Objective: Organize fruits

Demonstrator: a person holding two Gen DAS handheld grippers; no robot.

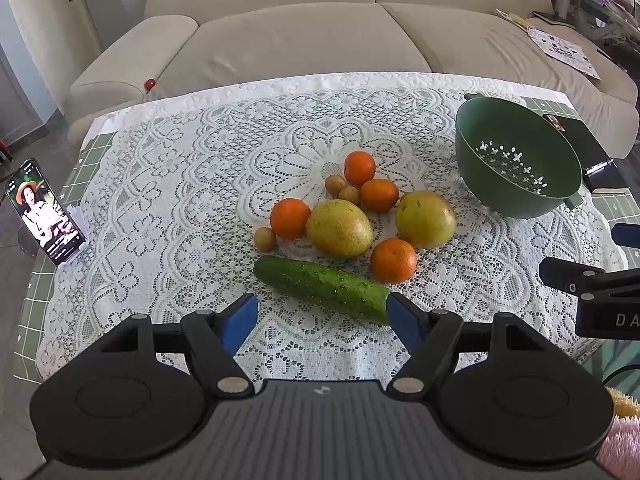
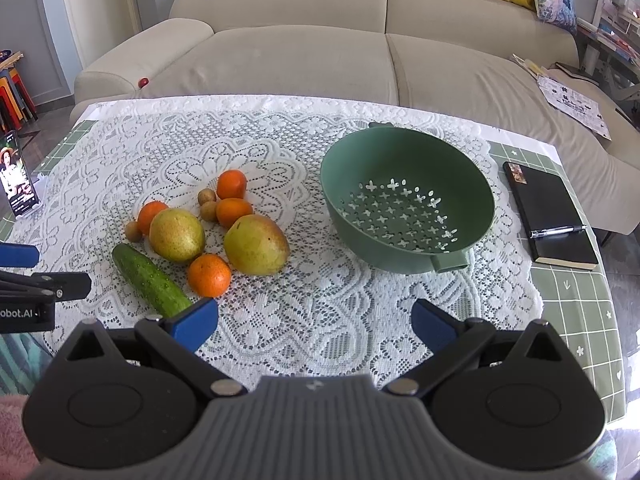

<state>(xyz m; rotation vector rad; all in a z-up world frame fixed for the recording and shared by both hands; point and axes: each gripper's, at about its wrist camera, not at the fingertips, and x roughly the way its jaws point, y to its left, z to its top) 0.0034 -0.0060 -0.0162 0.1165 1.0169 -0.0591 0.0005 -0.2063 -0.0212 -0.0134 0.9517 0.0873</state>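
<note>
Left tool (image 1: 322, 316) hides cucumber (image 1: 322, 288) end

At 9 o'clock, the right finger (image 2: 188, 322) hides the cucumber's (image 2: 150, 280) near end; the phone (image 2: 18, 176) is cut off.

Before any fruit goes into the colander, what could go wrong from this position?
1. The fruits sit tightly bunched: gripping one pear may nudge the orange beside it, and round fruit could roll on the lace cloth.
2. The cucumber lies across the near side of the pile, just ahead of the open left tongs; reaching over could bump it.
3. The colander looks light; a dropped pear might tip or slide it toward the notebook.
</note>
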